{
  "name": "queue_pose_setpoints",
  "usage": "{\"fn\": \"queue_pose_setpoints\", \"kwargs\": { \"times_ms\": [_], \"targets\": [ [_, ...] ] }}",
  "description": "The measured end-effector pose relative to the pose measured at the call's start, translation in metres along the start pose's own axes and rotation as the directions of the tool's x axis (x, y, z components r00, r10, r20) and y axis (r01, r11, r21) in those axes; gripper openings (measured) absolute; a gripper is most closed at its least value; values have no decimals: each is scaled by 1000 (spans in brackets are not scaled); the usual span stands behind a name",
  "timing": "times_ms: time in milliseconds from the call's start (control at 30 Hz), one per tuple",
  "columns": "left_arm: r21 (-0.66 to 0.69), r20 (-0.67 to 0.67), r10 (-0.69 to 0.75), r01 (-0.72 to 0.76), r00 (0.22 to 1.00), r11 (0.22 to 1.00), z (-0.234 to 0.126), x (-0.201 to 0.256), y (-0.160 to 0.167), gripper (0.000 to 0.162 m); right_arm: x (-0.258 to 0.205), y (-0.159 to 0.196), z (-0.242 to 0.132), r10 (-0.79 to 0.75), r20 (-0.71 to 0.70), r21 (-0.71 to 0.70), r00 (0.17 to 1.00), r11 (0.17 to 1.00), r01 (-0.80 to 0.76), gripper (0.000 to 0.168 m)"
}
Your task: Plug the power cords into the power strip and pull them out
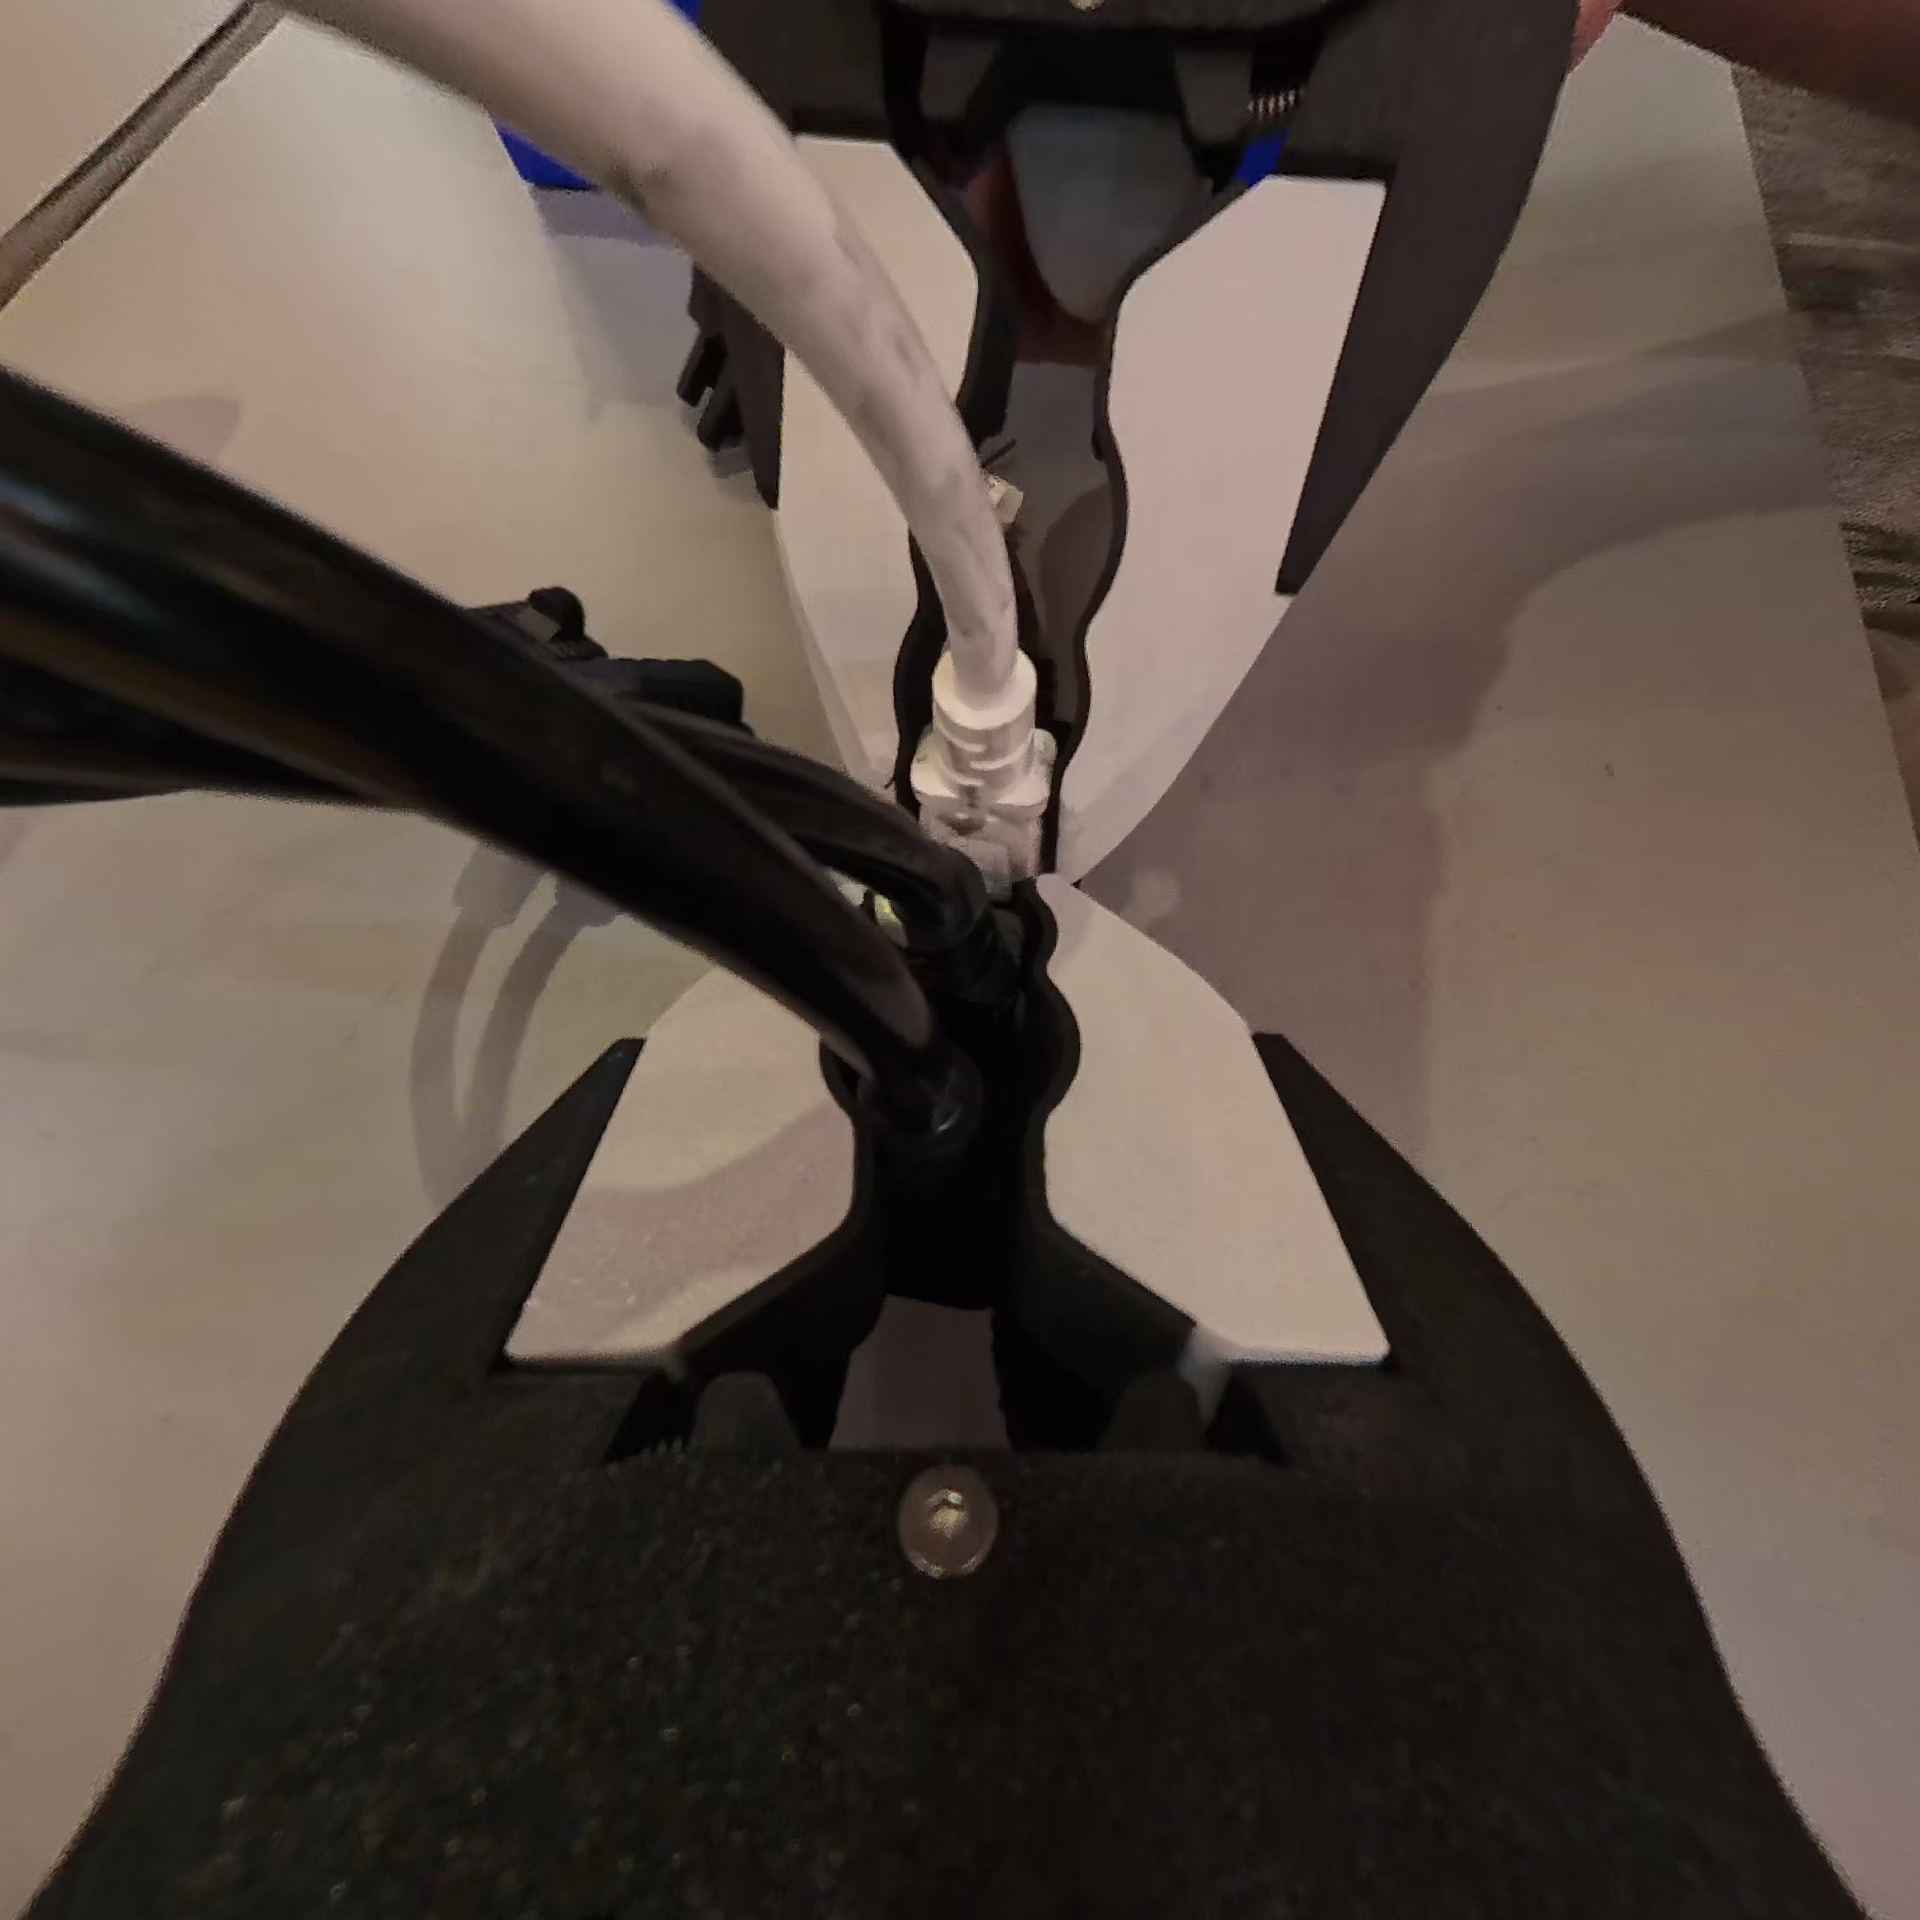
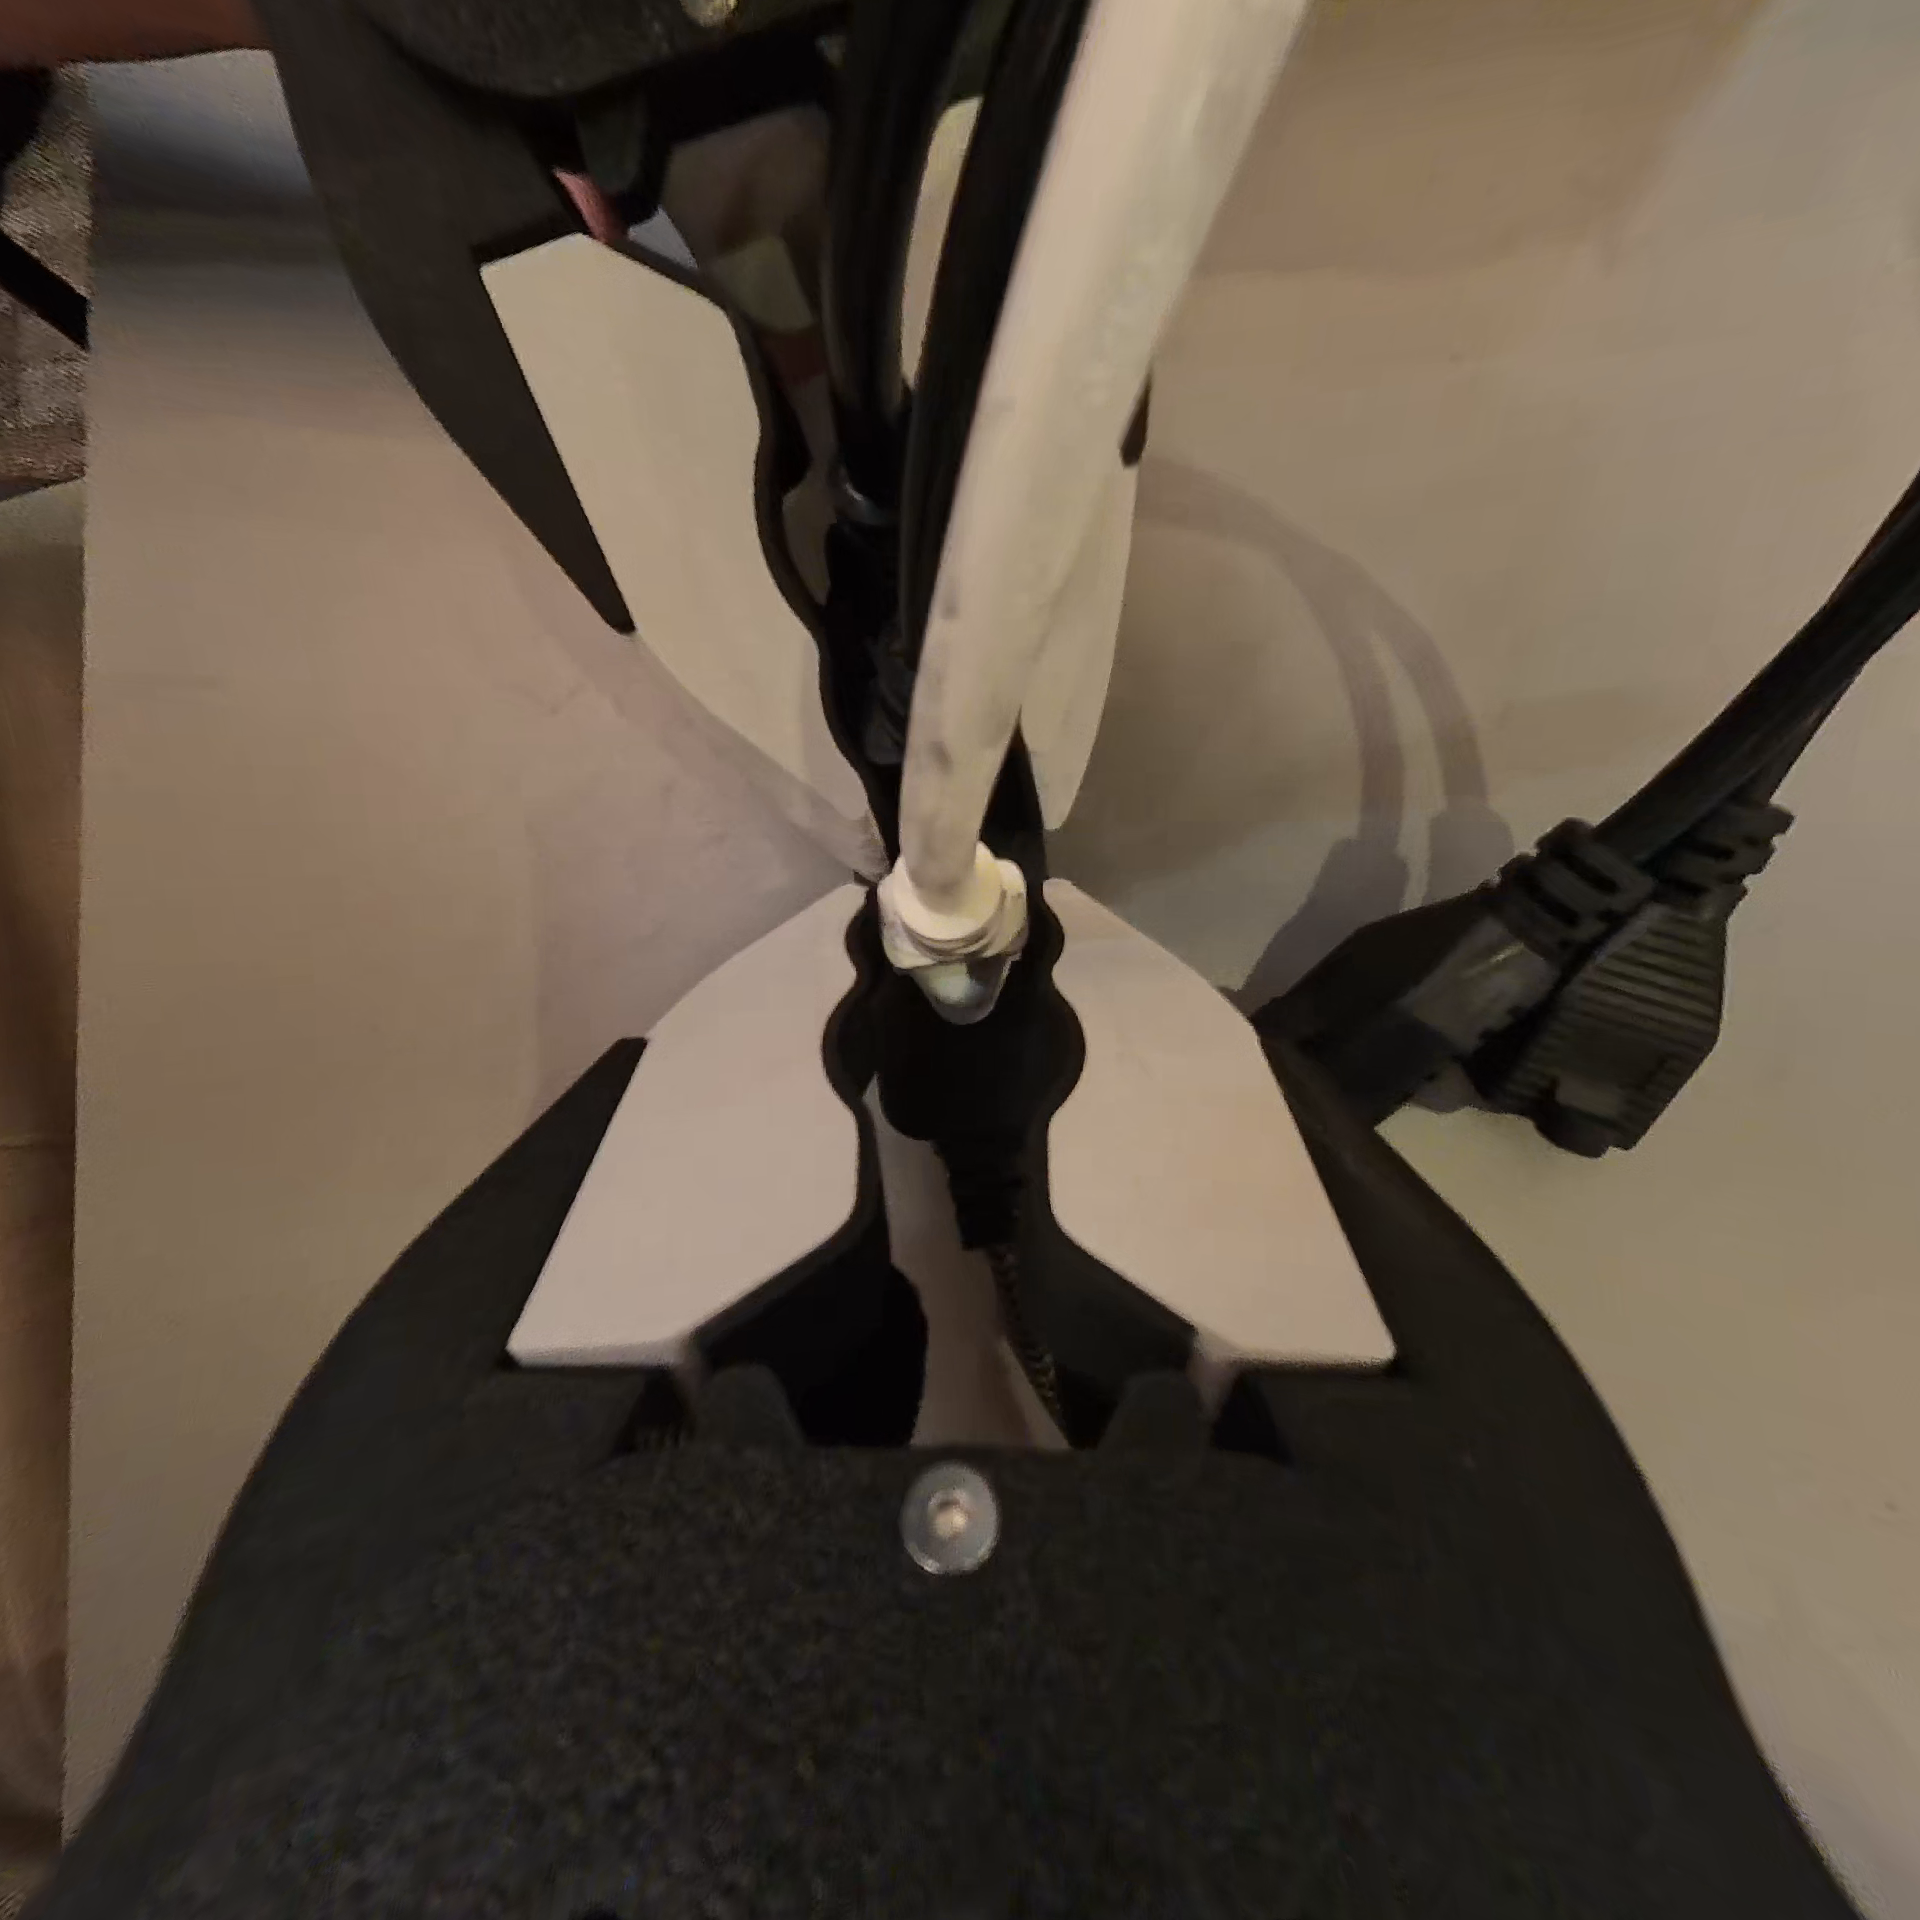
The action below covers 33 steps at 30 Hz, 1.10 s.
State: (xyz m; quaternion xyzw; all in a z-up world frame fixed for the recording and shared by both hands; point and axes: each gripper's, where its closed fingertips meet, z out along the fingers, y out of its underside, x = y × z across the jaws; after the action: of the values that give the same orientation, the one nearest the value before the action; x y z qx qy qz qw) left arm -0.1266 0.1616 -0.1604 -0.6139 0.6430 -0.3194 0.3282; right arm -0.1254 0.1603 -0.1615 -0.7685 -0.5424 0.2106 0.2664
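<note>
Both grippers clamped tip to tip: left gripper (image 1: 1023,935) holding black cord (image 1: 520,675) by its plug end, right gripper (image 2: 951,935) pinching white cord (image 2: 997,582) at its strain relief. Two spare black plugs (image 2: 1538,977) lying on white table (image 2: 312,831). Power strip nowhere visible. Likely trouble: cords tangling, or slipping under a sideways pull.

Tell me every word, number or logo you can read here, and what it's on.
None: no writing shows in either view.
The thick white cable, the black ribbed plugs lying on the pale tabletop, and both black claws, left and right, look unmarked.
</note>
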Motion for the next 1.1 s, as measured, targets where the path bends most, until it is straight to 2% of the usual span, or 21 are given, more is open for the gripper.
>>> {"fn": "queue_pose_setpoints", "kwargs": {
  "times_ms": [33,133,300,500,700,900,1033,1100],
  "targets": [
    [-1,1,0,0,1000,1000,1,1,-1,25,0,1,-1,1,9,5,1000,1000,-1,26],
    [-5,1,-13,13,1000,1000,2,1,-1,25,0,1,-1,1,25,30,1000,1000,-2,26],
    [-6,5,-18,18,1000,1000,2,1,-1,25,0,2,-1,-20,-5,-73,1000,997,19,25],
    [2,-16,-4,4,1000,1000,2,3,-1,25,-2,3,-3,-4,12,1,1000,1000,4,26],
    [-3,-5,-12,12,1000,1000,3,2,-1,25,-2,2,-2,0,-2,-40,1000,999,0,25],
    [0,-16,-8,8,1000,1000,2,2,-2,25,-2,3,-4,27,11,22,1000,999,-27,25],
    [-21,1,-11,11,1000,1000,2,0,0,25,-1,1,-1,8,-22,-62,1000,998,-9,25],
    [-5,-10,-9,9,1000,1000,1,1,0,25,-2,2,-3,-1,-4,-29,1000,1000,1,25]
  ]
}}
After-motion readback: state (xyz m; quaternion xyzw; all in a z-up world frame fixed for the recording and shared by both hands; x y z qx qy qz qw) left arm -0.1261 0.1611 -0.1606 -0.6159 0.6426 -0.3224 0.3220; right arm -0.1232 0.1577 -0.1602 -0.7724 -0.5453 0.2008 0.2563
